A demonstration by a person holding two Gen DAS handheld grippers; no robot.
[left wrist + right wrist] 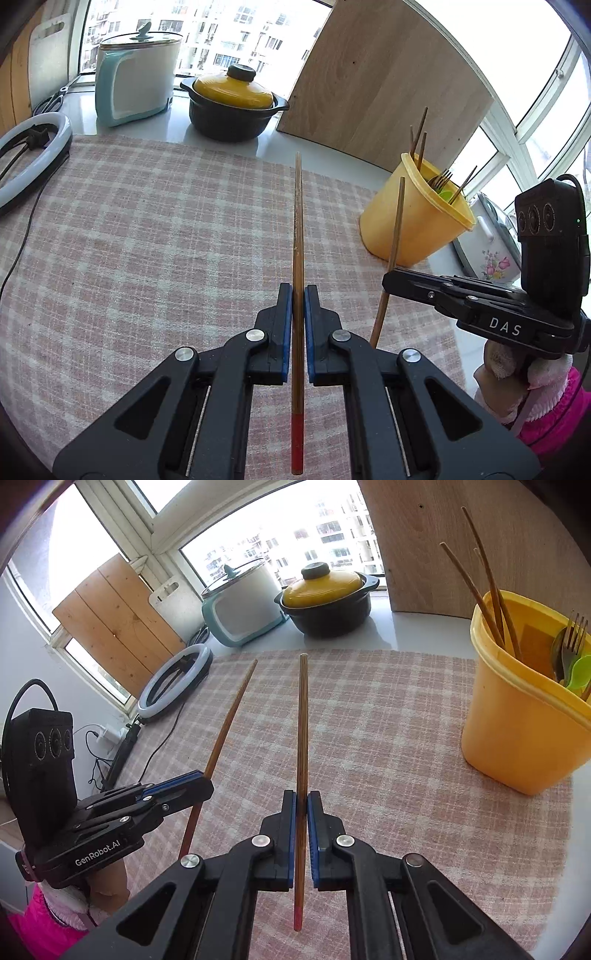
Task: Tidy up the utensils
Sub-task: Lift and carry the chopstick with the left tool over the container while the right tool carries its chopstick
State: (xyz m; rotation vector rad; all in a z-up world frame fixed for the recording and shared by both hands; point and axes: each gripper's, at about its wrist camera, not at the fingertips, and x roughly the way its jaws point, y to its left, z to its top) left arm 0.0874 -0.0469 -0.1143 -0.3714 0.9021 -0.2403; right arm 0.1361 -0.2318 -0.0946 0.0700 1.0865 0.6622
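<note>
Holding: each hand-held gripper clenched one wooden chopstick above a pink-and-white checked cloth [147, 229].
Left gripper [298, 295]: jaws were clamped on the left chopstick [297, 229], whose thin tip pointed forward, away from the camera, and whose red end lay back between the gripper's arms.
Right gripper [302, 801]: jaws were clamped on the right chopstick [303, 720] in the same way, thin tip forward, red end toward the camera.
Pairing: in the left wrist view the right gripper appeared at the right edge, its chopstick rising steeply in front of the yellow cup; in the right wrist view the left gripper appeared at the left edge.
Yellow cup [517, 731]: this stood at the right edge of the cloth and held several more chopsticks [476, 587], a metal fork [572, 638] and a green spoon [580, 668].
Sleeve: a pink cuff with a fleecy trim [546, 398] showed under the right gripper.
Behind the cloth: a black pot with a yellow lid [236, 103], a white and teal cooker [136, 74] and a leaning wooden board [376, 85] stood by the window.
Left side: a ring light [33, 155] lay with its cable beside the cloth.
</note>
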